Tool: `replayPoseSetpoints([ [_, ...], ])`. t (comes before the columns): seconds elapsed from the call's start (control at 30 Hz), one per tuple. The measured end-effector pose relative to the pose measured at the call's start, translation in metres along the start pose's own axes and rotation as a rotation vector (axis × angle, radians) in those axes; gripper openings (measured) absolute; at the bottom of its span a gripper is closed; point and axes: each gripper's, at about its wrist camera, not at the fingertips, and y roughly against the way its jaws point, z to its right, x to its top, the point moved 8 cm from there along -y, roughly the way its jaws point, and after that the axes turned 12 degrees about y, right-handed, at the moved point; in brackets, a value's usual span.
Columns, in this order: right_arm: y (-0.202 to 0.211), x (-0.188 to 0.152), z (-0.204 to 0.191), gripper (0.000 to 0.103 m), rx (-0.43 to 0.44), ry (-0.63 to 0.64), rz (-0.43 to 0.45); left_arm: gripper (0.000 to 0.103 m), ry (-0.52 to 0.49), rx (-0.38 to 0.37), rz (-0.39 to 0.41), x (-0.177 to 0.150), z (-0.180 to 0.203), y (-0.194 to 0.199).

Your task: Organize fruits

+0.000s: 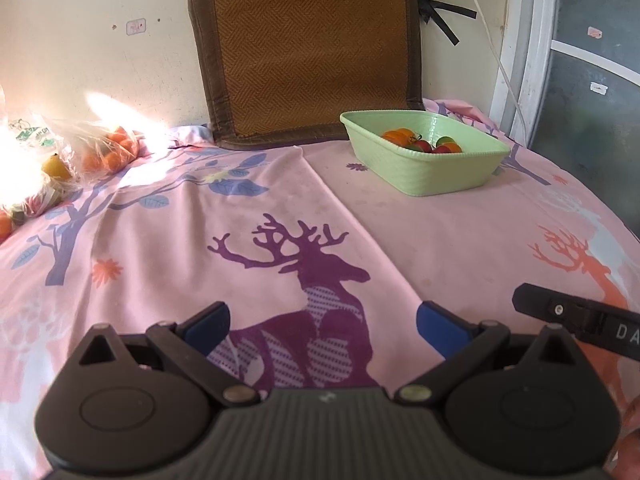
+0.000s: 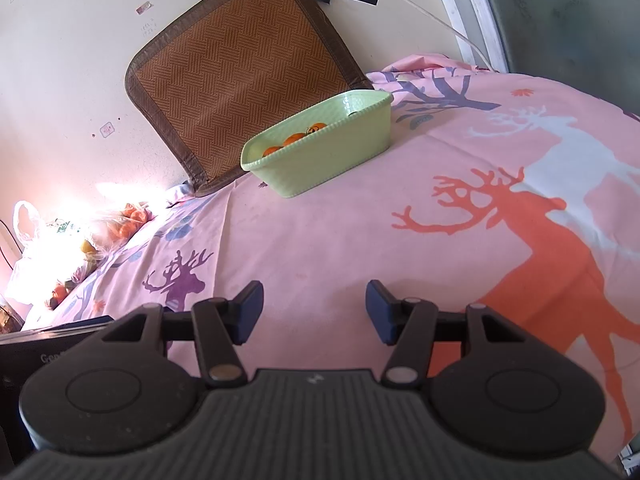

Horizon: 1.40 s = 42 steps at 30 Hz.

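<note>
A light green basket (image 1: 432,178) stands on the pink bedsheet at the back right, holding several orange, red and green fruits (image 1: 420,142). It also shows in the right wrist view (image 2: 320,168) with oranges (image 2: 294,139) inside. A clear plastic bag of oranges (image 1: 108,148) lies at the far left, in glare; it shows in the right wrist view too (image 2: 128,220). My left gripper (image 1: 322,326) is open and empty above the purple deer print. My right gripper (image 2: 315,310) is open and empty, well short of the basket.
A brown woven cushion (image 1: 308,48) leans on the wall behind the basket. A white cable (image 1: 496,52) hangs at the right by a door frame. More bagged fruit, including a yellow one (image 1: 56,166), lies at the far left. The right gripper's body (image 1: 580,318) enters the left wrist view.
</note>
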Motion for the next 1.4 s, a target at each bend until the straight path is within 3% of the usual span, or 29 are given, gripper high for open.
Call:
replayPoseSetpoints([
  [0.4, -0.0002, -0.0013, -0.0006, 0.061, 0.002, 0.003, -0.001, 0.103, -0.003, 0.031, -0.044, -0.0035, -0.0062, -0.0074],
  [1.4, 0.0068, 0.002, 0.0027, 0.062, -0.007, 0.018, 0.03, 0.103, -0.037, 0.065, -0.033, -0.0027, -0.0041, -0.0074],
])
